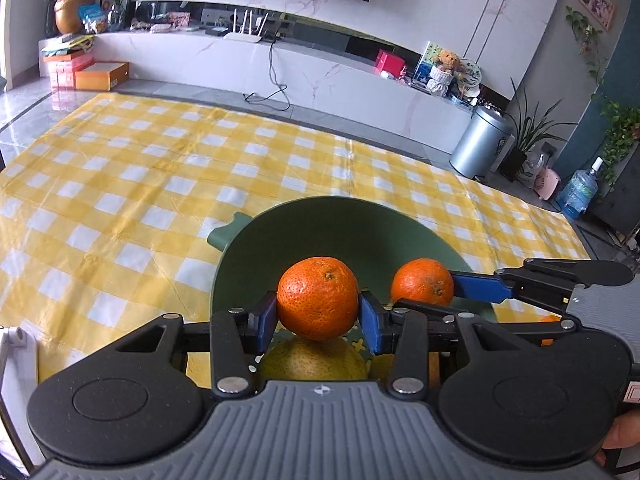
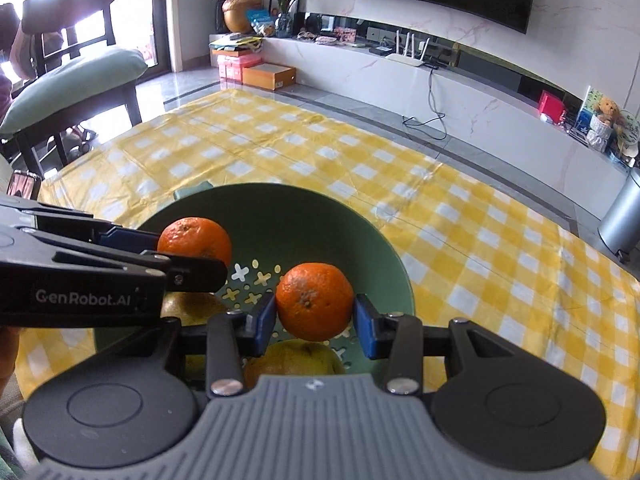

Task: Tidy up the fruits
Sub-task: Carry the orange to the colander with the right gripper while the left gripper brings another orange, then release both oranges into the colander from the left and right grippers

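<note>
**Now: two tangerines pinched above a green bowl on yellow check**

Left gripper (image 1: pixel 318 314): blue pads pinching one tangerine (image 1: pixel 318 298) from both sides, held above the near part of the green bowl (image 1: pixel 348 224). Right gripper (image 2: pixel 315 314): likewise pinching a second tangerine (image 2: pixel 315 301), just right of the first, also over the bowl. Seen in the left wrist view as a black arm coming in from the right edge, blue finger against that fruit (image 1: pixel 423 282).

Inside the bowl: cross-shaped cutouts in the floor, yellow cloth showing through. Two yellow-green fruits at the near side, one pomelo-like fruit (image 2: pixel 294 360) directly below the right gripper, another (image 2: pixel 192 308) to its left, partly hidden behind the left gripper's body. Small tab handle on the bowl's far left rim.

Underneath: yellow-and-white checked tablecloth (image 1: pixel 160 168), creased in long fold lines, spread across the whole tabletop.

Beyond the far edge: glossy grey tile floor, long white marble-look TV cabinet (image 1: pixel 340 76) with a white router (image 1: pixel 244 34), dark television above. Far left: gold vase, pink and orange boxes (image 1: pixel 102 75). Far right: teddy bear, steel pedal bin (image 1: pixel 480 142), potted plants, blue water jug. Left in the right wrist view: dark chair with a pale green cushion (image 2: pixel 76 80).
</note>
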### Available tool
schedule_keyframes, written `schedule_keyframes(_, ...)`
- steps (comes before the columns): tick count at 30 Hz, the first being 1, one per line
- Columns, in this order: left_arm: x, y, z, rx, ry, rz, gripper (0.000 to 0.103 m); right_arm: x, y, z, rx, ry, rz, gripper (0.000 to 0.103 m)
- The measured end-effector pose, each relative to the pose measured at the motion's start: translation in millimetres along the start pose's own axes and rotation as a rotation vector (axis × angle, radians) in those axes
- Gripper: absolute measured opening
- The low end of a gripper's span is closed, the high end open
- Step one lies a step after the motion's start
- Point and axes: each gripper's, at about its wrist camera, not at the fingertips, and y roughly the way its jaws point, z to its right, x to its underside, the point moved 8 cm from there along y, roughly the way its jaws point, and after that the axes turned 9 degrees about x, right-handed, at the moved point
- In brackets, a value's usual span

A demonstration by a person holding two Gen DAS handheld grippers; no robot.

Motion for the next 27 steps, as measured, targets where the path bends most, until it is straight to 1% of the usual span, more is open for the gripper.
schedule_keyframes(3,2,7,-5,0.028,-0.033,-0.014,0.049,1,9,-3,-0.010,-0.009,-0.020,0.039)
schedule_keyframes(4,2,8,-6,0.033,-0.037,-0.007,0.049,1,12,-3,-0.011,-0.007,-0.025,0.039)
schedule_keyframes(15,1,15,0,-0.009,0.024,-0.003,0.051,4,27,-7,-0.026,-0.009,-0.051,0.040)
schedule_keyframes(18,2,14,1,0.003,0.022,-0.004,0.055,5,27,-9,-0.032,-0.009,-0.054,0.040)
schedule_keyframes(20,2,14,2,0.000,0.030,-0.001,0.060,6,27,-10,-0.028,-0.020,-0.053,0.040)
schedule_keyframes(25,3,13,4,-0.007,0.038,0.005,0.066,6,22,-10,-0.026,-0.031,-0.052,0.041)
schedule_keyframes(26,3,12,4,-0.007,0.039,0.011,0.067,6,20,-10,-0.025,-0.030,-0.051,0.042)
schedule_keyframes(27,2,11,4,-0.007,0.041,0.016,0.067,5,18,-9,-0.025,-0.028,-0.048,0.046)
